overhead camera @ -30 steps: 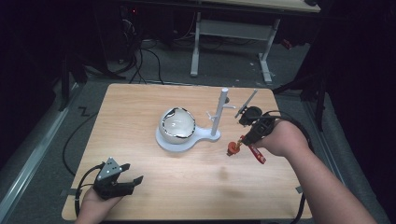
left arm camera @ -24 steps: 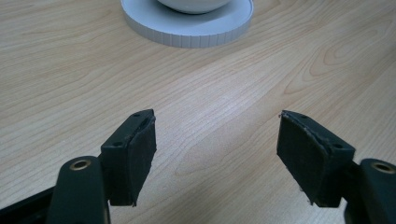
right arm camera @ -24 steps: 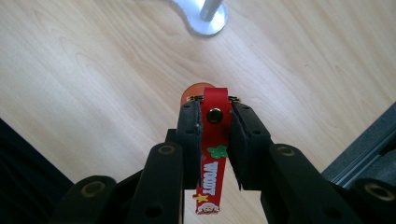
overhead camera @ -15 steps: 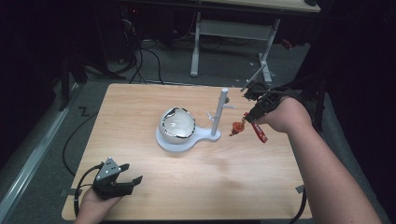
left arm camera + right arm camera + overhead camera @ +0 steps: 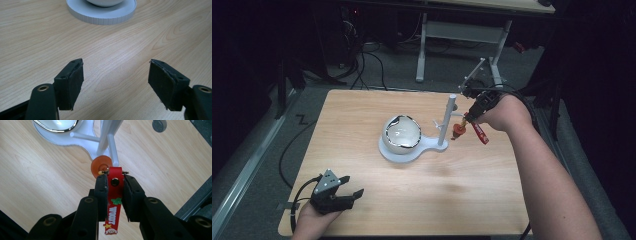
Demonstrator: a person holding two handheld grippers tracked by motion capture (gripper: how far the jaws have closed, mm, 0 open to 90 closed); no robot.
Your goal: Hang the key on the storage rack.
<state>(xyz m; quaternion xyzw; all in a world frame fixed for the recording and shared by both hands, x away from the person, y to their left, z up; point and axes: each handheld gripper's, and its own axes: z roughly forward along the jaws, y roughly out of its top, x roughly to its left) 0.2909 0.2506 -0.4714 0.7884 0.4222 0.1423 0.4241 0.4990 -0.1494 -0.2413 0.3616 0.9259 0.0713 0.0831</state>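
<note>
Red keychain strap (image 5: 115,195): one, pinched in right claw (image 5: 115,185); left claw (image 5: 116,82) agape.

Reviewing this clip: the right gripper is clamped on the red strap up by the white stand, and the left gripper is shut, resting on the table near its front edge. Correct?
One error: the left gripper is open, its jaws wide apart over bare table in the left gripper view. The rest holds: the right gripper clamps the red strap beside the white stand.
</note>
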